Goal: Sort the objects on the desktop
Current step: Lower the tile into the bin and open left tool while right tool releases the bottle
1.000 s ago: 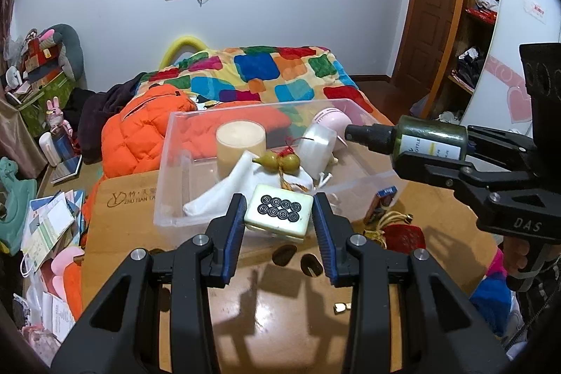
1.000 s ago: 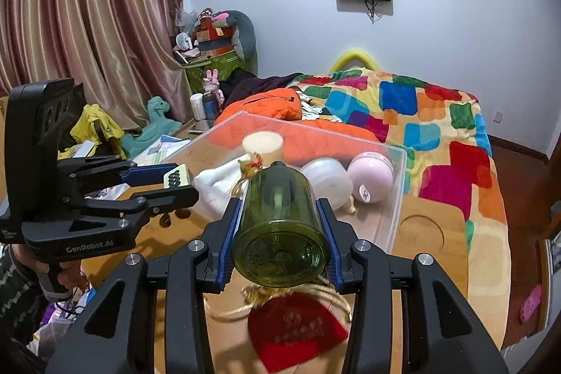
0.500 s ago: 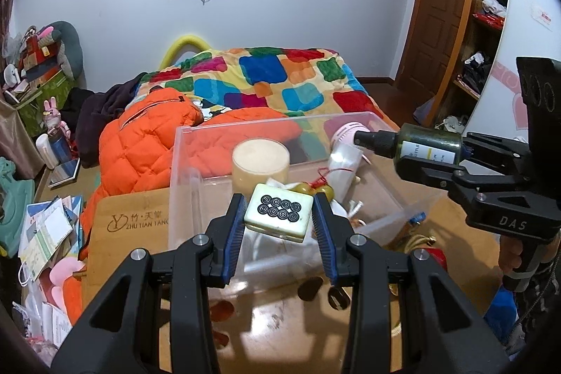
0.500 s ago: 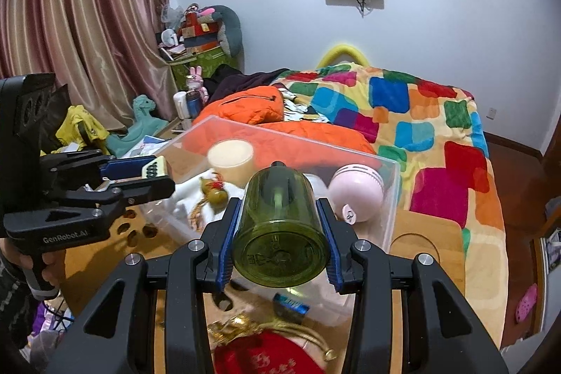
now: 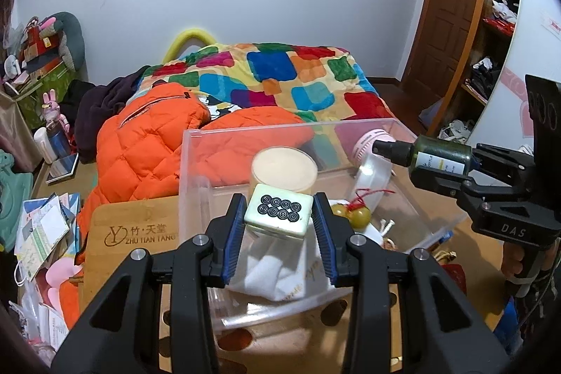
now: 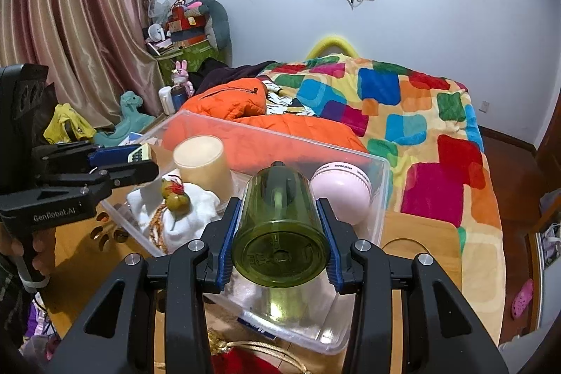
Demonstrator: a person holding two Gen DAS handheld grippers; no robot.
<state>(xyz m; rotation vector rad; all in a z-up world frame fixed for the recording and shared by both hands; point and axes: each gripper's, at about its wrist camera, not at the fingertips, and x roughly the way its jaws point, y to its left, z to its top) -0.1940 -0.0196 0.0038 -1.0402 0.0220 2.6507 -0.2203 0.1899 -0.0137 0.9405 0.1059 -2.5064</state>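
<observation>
My left gripper (image 5: 277, 218) is shut on a pale green mahjong tile (image 5: 278, 210) with black rings, held above the near part of a clear plastic bin (image 5: 196, 170). My right gripper (image 6: 279, 228) is shut on a green spray bottle (image 6: 280, 219), lying along the fingers, over the bin (image 6: 380, 195). Each gripper shows in the other's view: the bottle (image 5: 440, 158) at the right, the tile (image 6: 140, 156) at the left. Inside the bin lie a cream cylinder (image 5: 284, 169), a white cloth (image 6: 196, 202), a small gourd charm (image 6: 175, 197) and a pink round device (image 6: 340, 190).
The bin stands on a wooden table (image 5: 129, 233). A red pouch with gold cord (image 6: 245, 360) lies in front of it. Behind are an orange jacket (image 5: 140, 146) and a bed with a patchwork blanket (image 6: 403, 114). Clutter of papers (image 5: 38, 233) lies left of the table.
Both grippers have moved forward over the bin, each still holding its object; the bin and its contents now sit closer and lower in both views.
</observation>
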